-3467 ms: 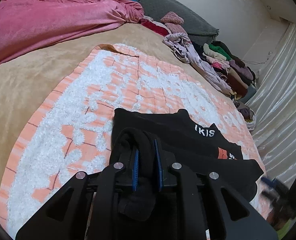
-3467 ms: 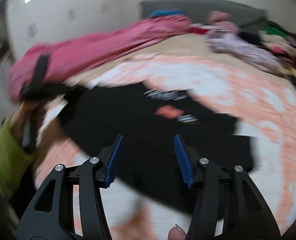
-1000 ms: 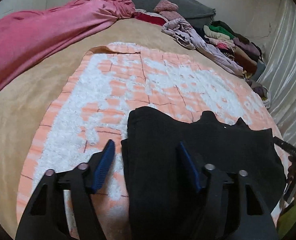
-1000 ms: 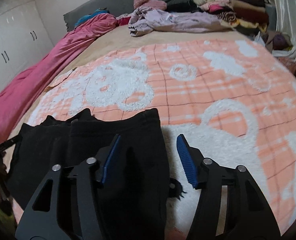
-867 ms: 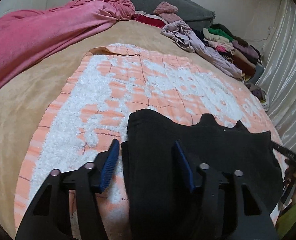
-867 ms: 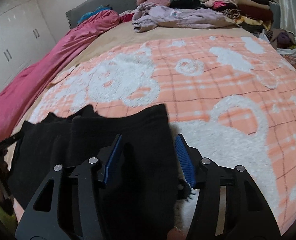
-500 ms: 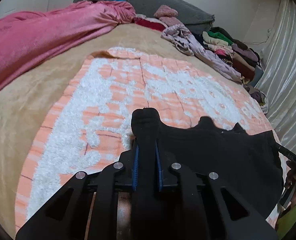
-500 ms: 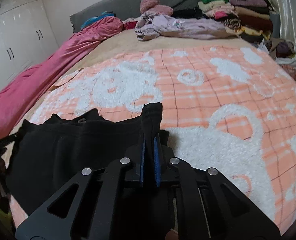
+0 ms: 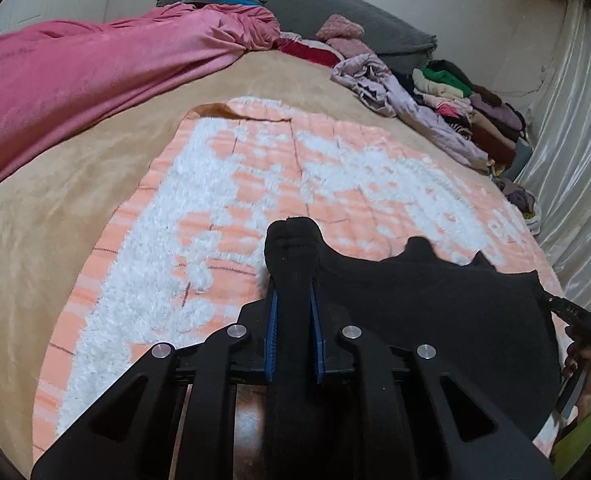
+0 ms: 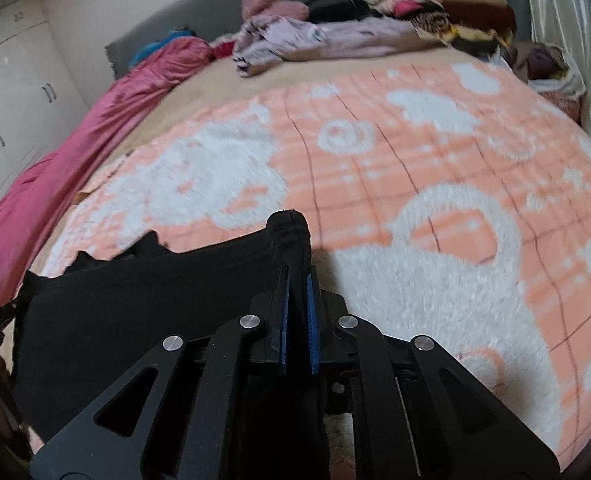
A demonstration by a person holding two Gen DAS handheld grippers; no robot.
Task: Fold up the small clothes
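A black garment lies folded on the orange-and-white blanket near the front edge of the bed. My left gripper is shut on its left corner, and a bunch of black cloth sticks out past the blue pads. In the right wrist view the same black garment spreads to the left, and my right gripper is shut on its right corner, cloth bulging above the pads. The garment hangs stretched between the two grips. A hand in a green sleeve shows at the far right of the left wrist view.
A pink blanket lies along the left side of the tan bedspread. A heap of clothes and a lilac garment sit at the back near a grey headboard. Pale curtains hang at right. White cupboards stand left.
Both grippers stood open over the garment's corners a second ago and have since shut on them. The pinched corners now stand bunched and a little lifted off the blanket.
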